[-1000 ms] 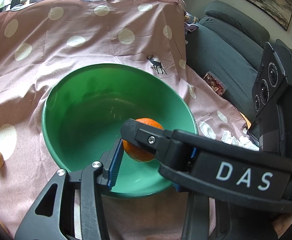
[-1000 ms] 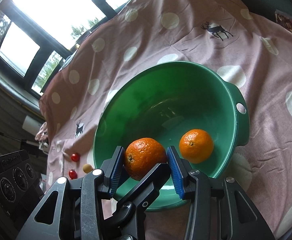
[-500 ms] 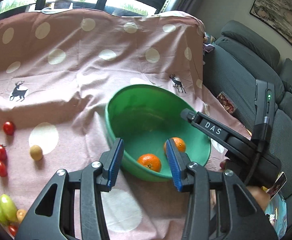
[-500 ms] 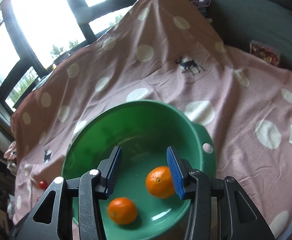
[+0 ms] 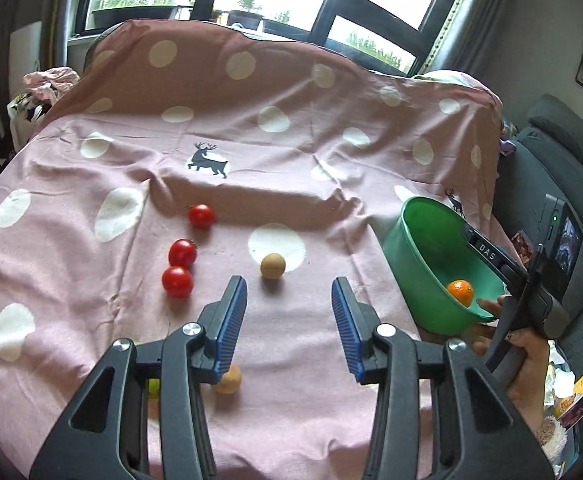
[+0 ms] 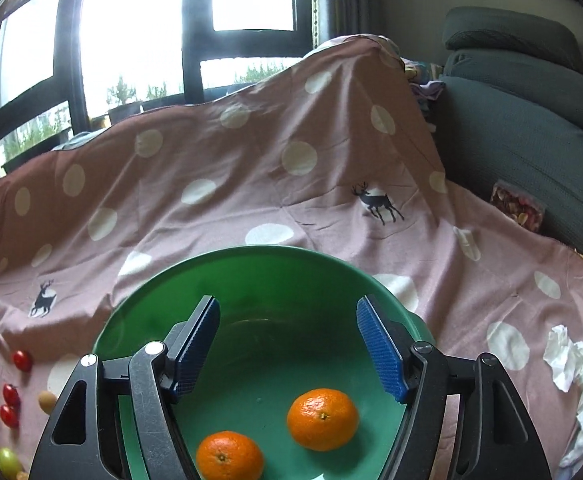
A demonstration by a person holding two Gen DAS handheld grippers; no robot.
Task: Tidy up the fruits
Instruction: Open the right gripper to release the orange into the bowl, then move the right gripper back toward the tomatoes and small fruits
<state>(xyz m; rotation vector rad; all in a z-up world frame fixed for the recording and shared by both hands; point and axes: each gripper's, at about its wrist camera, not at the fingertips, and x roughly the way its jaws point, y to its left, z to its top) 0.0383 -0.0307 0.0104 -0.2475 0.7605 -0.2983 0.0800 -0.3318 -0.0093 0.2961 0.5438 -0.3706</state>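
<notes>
Green bowl (image 6: 251, 264): sits on a pink cloth (image 5: 291, 152) with pale dots and deer prints; seen at the right edge in the left wrist view, directly below the camera in the right wrist view.

Oranges, two: one (image 6: 322, 419) on the bowl floor toward the right, another (image 6: 229, 456) on the floor nearer the camera, left of the first. The two lie near each other, apart. Only one shows in the left wrist view.

Right tongs (image 6: 287, 352): spread wide over the bowl, jaws having just been opening, nothing between the blue pads. A hand (image 5: 527, 364) holds them at the bowl's near rim.

Left tongs (image 5: 289, 320): spread above the cloth, nothing pinched.

Loose on the cloth, left of the bowl:
- Red tomatoes, three: one (image 5: 201, 216) farthest, two (image 5: 182, 253) (image 5: 177, 281) touching below it.
- Tan round fruit (image 5: 272, 265) on a pale dot, ahead of the left tongs.
- Second tan fruit (image 5: 227, 380), partly hidden behind the left finger.
- Green fruit (image 6: 5, 460) at the lower left in the right wrist view.

Crumpled white paper (image 6: 571, 356): on the cloth right of the bowl.

Grey sofa (image 6: 531, 128): beyond the cloth, right side.
</notes>
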